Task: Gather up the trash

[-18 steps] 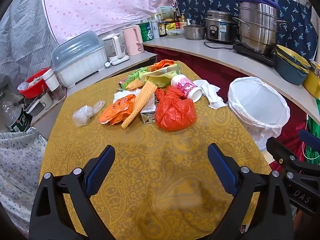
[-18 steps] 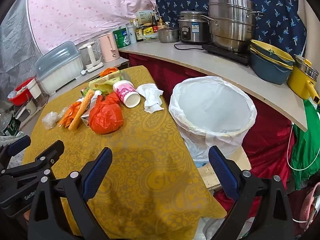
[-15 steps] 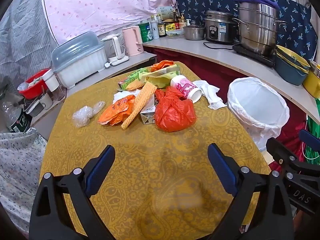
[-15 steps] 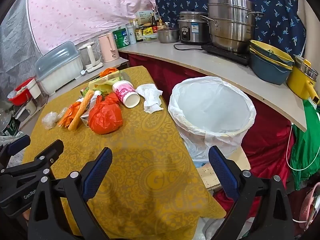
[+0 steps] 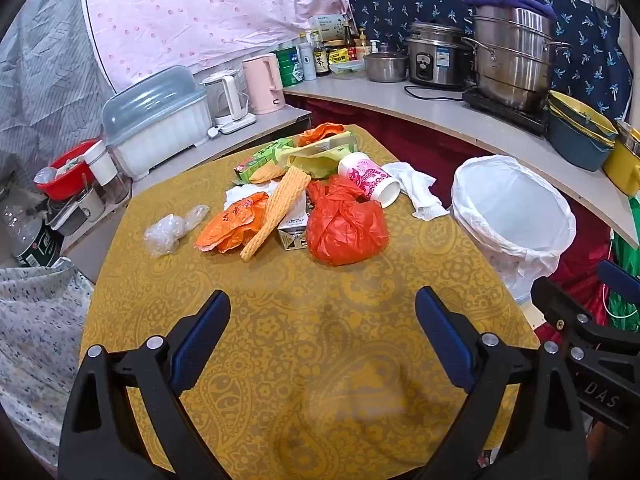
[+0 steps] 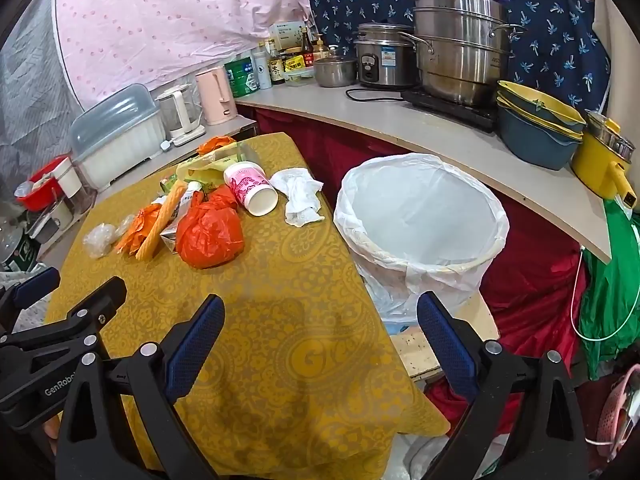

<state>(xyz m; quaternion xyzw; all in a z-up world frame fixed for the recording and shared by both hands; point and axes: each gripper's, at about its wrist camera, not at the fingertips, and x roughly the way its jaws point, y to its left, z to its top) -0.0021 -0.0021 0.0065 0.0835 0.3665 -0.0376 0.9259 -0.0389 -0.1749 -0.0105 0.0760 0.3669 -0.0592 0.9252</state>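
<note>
Left gripper and right gripper, both spread wide and holding nothing, above the near edge of the table. Trash lies heaped toward the table's far edge: red bag, orange wrapper, tipped paper cup with its mouth showing nothing inside, white tissue. Beside the table's right edge, the bin, white-lined, interior bare.

Tablecloth: mustard yellow, paisley pattern. Bag: red-orange. Wrapper: orange. Cup: white, pink print. Tissue: white. Bin liner: white. Kettle: pink. Curtain: pink, dotted. Backsplash: navy, leaf print. Finger pads: blue.
</note>
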